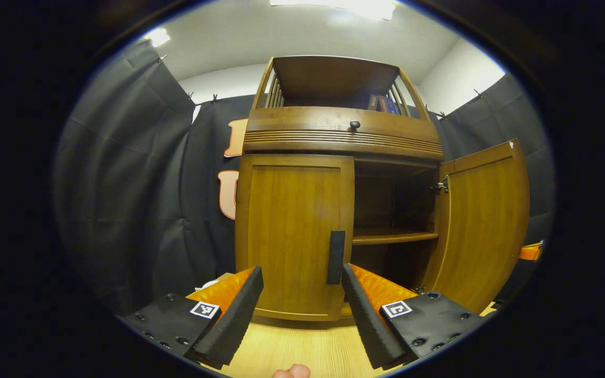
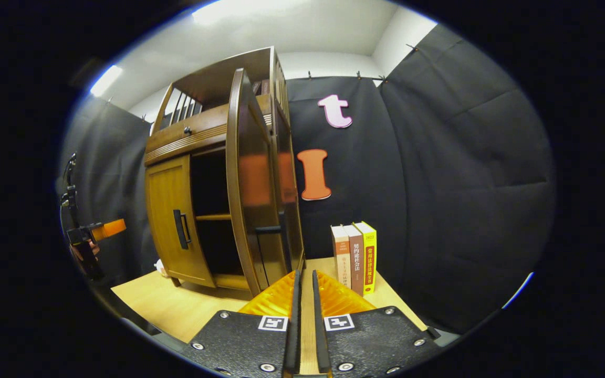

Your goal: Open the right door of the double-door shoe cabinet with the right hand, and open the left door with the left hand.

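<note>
right door (image 1: 483, 220) of the shoe cabinet (image 1: 342, 131) stands swung out wide, inner shelf (image 1: 394, 236) showing in the dark opening. that half of the job reads as done. in the right gripper view the same door (image 2: 247, 184) is edge-on to me, its handle (image 2: 268, 229) on the far face.

left door (image 1: 294, 236) sits flush and closed. its dark vertical handle (image 1: 335, 257) is at the inner edge, next to the opening.

my left gripper (image 1: 302, 299) is spread wide, nothing between the fingers. it faces the closed door, and the handle lines up just above the inner edge of the right-hand finger, not yet between the two. i judge no contact yet, though the fisheye makes depth hard to call.

my right gripper (image 2: 303, 315) is pressed nearly together, a thin gap only, pinching nothing. it sits off the open door, low over the table (image 2: 176, 304), with three upright books (image 2: 355, 257) just beyond it.

left to do: shift the left gripper so the handle falls between the fingers, close on it, pull the door out on its hinge.
</note>
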The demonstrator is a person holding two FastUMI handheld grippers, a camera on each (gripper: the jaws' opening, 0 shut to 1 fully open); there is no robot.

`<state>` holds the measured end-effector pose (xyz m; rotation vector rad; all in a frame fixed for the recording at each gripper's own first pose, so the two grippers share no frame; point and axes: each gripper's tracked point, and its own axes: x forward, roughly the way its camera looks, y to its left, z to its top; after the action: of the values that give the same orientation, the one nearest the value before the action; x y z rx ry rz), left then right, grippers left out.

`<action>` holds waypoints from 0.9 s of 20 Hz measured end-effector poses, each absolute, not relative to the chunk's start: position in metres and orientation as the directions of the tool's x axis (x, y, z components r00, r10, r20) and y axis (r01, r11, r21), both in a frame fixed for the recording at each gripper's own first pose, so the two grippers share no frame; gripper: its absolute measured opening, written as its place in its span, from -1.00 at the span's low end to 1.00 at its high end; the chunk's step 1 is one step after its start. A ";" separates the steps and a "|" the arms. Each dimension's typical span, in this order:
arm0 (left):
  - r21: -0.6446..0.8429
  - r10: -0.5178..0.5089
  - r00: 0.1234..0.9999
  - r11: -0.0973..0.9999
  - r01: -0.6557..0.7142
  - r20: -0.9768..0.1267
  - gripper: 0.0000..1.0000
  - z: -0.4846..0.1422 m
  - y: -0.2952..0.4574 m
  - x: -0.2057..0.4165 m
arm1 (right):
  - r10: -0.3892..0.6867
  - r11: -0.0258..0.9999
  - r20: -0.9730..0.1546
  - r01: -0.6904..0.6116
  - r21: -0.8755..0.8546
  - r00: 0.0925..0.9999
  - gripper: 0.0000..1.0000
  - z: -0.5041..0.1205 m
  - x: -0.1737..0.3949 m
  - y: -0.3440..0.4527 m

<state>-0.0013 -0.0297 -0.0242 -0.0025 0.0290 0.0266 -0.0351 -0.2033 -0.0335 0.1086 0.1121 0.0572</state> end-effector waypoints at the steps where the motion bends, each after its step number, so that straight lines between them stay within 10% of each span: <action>1: -0.001 0.029 0.999 1.000 -0.029 -0.029 0.93 -0.024 -0.029 0.001 | 0.054 0.994 -0.095 -0.044 0.103 0.994 -0.77 -0.027 -0.037 -0.204; 14: 0.023 -0.107 0.994 0.994 0.107 0.008 0.89 -0.008 -0.075 0.055 | -0.024 0.998 -0.129 0.032 0.057 0.991 0.94 -0.024 -0.030 -0.213; 18: 0.010 -0.172 0.985 0.985 0.172 -0.031 0.89 -0.018 -0.093 0.096 | -0.029 0.999 -0.122 0.035 0.040 0.992 0.85 -0.024 -0.034 -0.214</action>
<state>0.0959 -0.0930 -0.0183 0.0123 0.0305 -0.1727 -0.0335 -0.2140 -0.0242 0.0426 0.1218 -0.0320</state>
